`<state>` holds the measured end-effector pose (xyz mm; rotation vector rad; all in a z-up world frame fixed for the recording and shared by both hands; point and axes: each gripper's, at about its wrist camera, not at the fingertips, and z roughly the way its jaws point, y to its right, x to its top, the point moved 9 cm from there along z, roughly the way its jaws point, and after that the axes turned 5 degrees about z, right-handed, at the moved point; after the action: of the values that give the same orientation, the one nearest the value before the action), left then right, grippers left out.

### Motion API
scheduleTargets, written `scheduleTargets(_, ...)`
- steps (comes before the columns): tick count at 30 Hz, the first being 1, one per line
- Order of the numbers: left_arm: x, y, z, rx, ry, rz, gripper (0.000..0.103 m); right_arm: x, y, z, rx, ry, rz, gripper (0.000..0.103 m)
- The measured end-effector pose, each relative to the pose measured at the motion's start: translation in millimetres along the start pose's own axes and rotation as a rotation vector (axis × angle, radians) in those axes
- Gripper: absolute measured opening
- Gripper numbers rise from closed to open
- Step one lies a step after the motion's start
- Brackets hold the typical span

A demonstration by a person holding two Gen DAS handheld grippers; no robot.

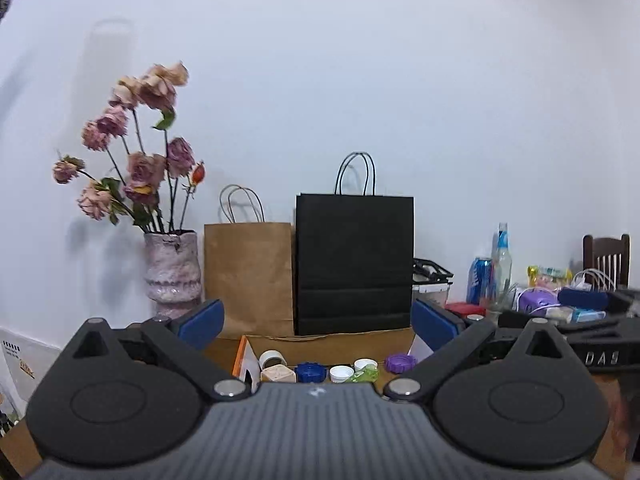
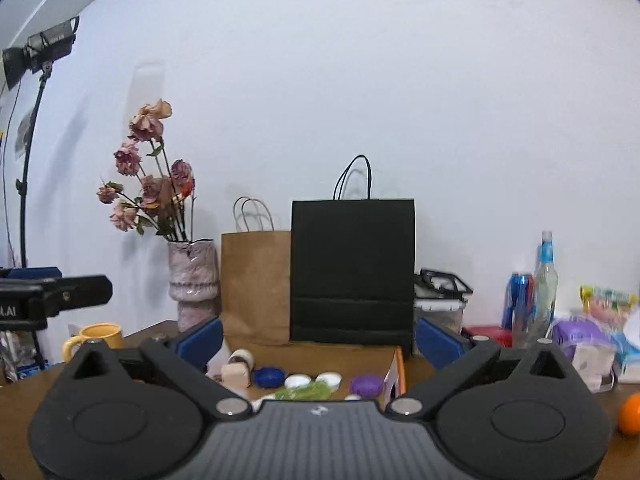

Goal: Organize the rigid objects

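An open cardboard box (image 1: 240, 354) lies on the wooden table and holds several small rigid pieces: a blue cap (image 1: 311, 372), a white cap (image 1: 341, 374), a purple cap (image 1: 400, 363), a beige cube (image 1: 277, 374) and a green piece (image 1: 363, 376). My left gripper (image 1: 316, 322) is open and empty above the box's near side. In the right wrist view the same box (image 2: 396, 372) shows the blue cap (image 2: 268, 377), white cap (image 2: 298, 381), purple cap (image 2: 366, 385) and beige cube (image 2: 236, 375). My right gripper (image 2: 318, 334) is open and empty above it.
A black paper bag (image 1: 354, 264) and a brown paper bag (image 1: 248, 278) stand behind the box. A vase of dried flowers (image 1: 172, 276) stands left. A can (image 1: 480, 280), a bottle (image 1: 502, 268) and clutter sit right. A yellow mug (image 2: 98, 338) and an orange (image 2: 630, 414) flank the table.
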<state>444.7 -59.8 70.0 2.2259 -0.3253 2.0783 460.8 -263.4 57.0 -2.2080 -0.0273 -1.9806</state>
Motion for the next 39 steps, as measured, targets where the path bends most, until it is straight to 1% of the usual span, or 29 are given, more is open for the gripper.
scheduleTargets(5, -7.9, 3.2, -24.5, 0.003, -0.008, -0.006, 0.102, -10.9, -4.4, -25.7, -0.003, 0.001, 0.016, 0.103)
scheduleTargets(12, -10.0, 2.2, -55.8, 0.003, 0.003, -0.006, 0.103, -9.9, -12.1, -61.9, 0.0, 0.022, 0.008, 0.103)
scheduleTargets(16, -17.6, 0.5, -81.7, 0.026, -0.008, 0.002, 0.103, -14.6, -12.9, -88.8, -0.016, -0.002, 0.026, 0.103)
scheduleTargets(18, -24.6, 1.4, -101.4, 0.052, -0.019, 0.033, 0.103, -22.4, -14.8, -110.9, -0.003, -0.014, 0.04, 0.103)
scheduleTargets(20, -31.1, 5.2, -120.4, 0.054, -0.024, 0.075, 0.103, -31.2, -18.5, -132.9, 0.014, -0.024, 0.042, 0.103)
scheduleTargets(21, -35.2, 6.5, -130.0, 0.062, -0.038, 0.094, 0.103, -35.4, -20.8, -143.6, 0.018, -0.028, 0.036, 0.103)
scheduleTargets(23, -40.3, 8.0, -149.4, 0.061, -0.04, 0.107, 0.103, -44.2, -25.1, -169.0, 0.025, -0.021, 0.019, 0.103)
scheduleTargets(26, -52.7, 7.7, -185.3, 0.077, -0.042, 0.08, 0.103, -62.4, -31.3, -205.2, 0.024, -0.008, -0.009, 0.103)
scheduleTargets(28, -69.5, 8.9, -211.2, 0.107, -0.053, 0.063, 0.103, -78.4, -35.7, -227.3, 0.029, -0.026, -0.02, 0.103)
scheduleTargets(30, -87.6, 12.1, -231.0, 0.123, -0.087, 0.05, 0.103, -93.9, -38.2, -245.5, 0.023, -0.051, -0.018, 0.103)
scheduleTargets(32, -102.7, 16.0, -248.7, 0.105, -0.121, 0.022, 0.103, -111.1, -40.4, -264.7, 0.013, -0.088, -0.004, 0.103)
scheduleTargets(33, -108.0, 18.7, -253.8, 0.082, -0.138, 0.009, 0.103, -116.9, -41.2, -271.2, 0.016, -0.098, 0.004, 0.103)
scheduleTargets(35, -113.8, 24.4, -253.8, 0.013, -0.17, 0.0, 0.103, -129.3, -43.4, -279.5, 0.025, -0.128, 0.011, 0.103)
scheduleTargets(36, -115.7, 25.3, -250.9, 0.0, -0.182, -0.004, 0.103, -133.5, -44.0, -280.7, 0.025, -0.14, 0.008, 0.103)
scheduleTargets(39, -121.3, 22.8, -233.6, 0.018, -0.213, -0.032, 0.103, -137.1, -40.3, -274.4, -0.004, -0.142, 0.004, 0.102)
